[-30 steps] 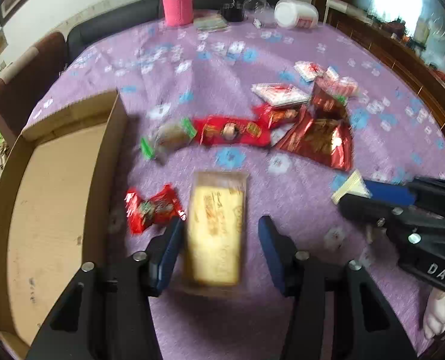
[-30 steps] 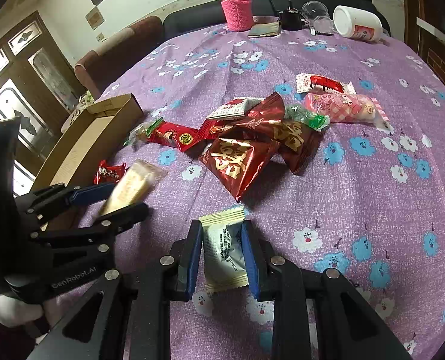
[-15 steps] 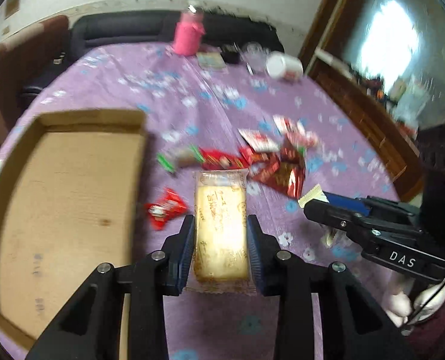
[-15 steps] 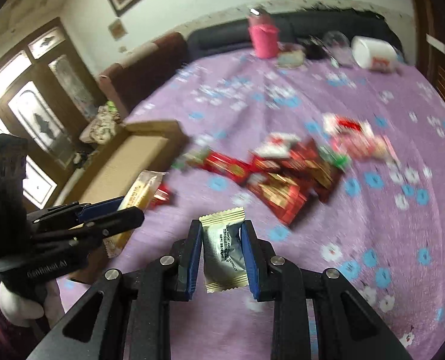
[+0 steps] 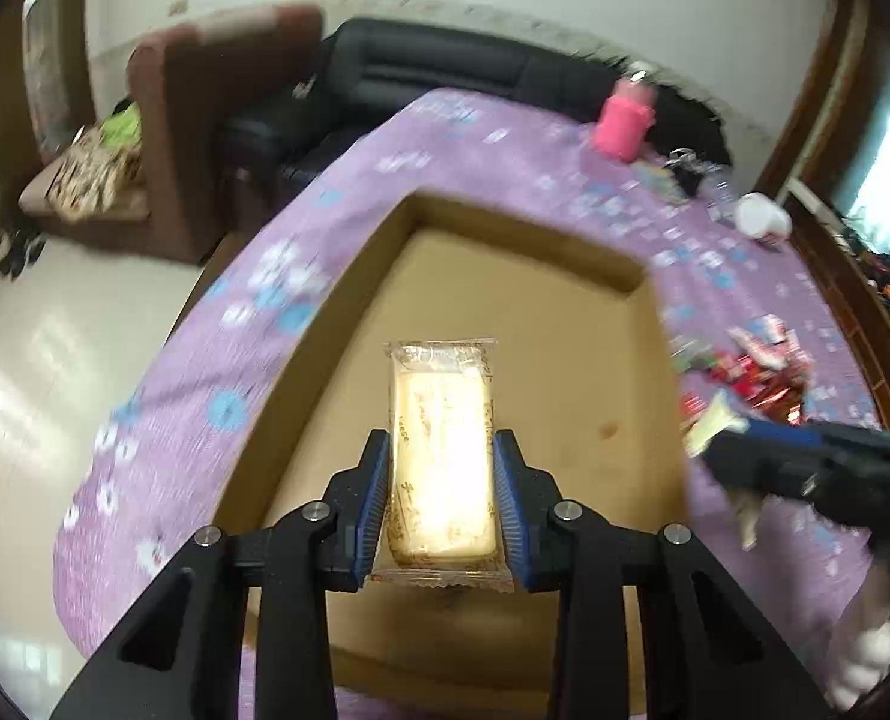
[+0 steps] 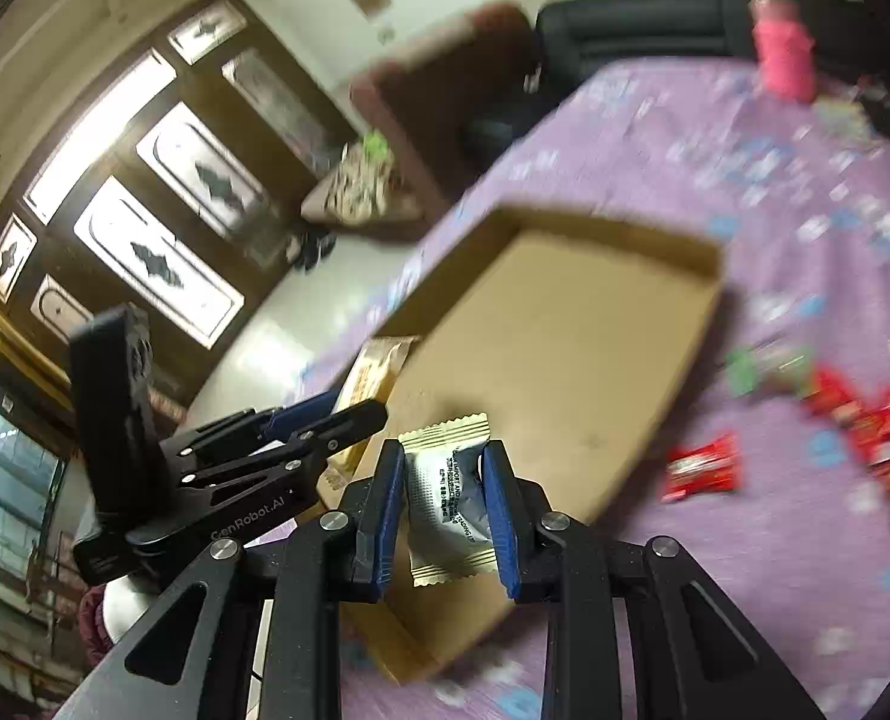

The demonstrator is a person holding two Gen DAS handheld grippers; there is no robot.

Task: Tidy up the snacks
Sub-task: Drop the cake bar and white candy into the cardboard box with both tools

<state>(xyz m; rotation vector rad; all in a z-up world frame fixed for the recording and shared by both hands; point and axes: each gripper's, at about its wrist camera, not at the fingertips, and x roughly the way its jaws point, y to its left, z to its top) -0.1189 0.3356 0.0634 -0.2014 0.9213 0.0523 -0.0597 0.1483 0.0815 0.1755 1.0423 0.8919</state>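
Note:
My left gripper [image 5: 443, 486] is shut on a clear-wrapped yellow cake bar [image 5: 441, 450] and holds it above the floor of the shallow cardboard box [image 5: 565, 360]. My right gripper [image 6: 445, 498] is shut on a small silver and gold snack packet [image 6: 448, 492], held over the near part of the same cardboard box [image 6: 565, 330]. In the right wrist view the left gripper [image 6: 348, 414] appears at the left with the cake bar [image 6: 378, 369] over the box's edge. In the left wrist view the right gripper [image 5: 739, 444] comes in from the right with its packet [image 5: 712, 423].
A pile of red snack packets [image 5: 757, 372] lies on the purple flowered tablecloth [image 5: 216, 372] right of the box; one red packet [image 6: 700, 468] lies near the box's side. A pink bottle [image 5: 622, 126] and a white jar [image 5: 760, 216] stand at the far edge. Sofa and chair stand beyond.
The left gripper shut on the cake bar and lifted it off the cloth. Both grippers swung left from the snack pile to over the cardboard box, each carrying its snack.

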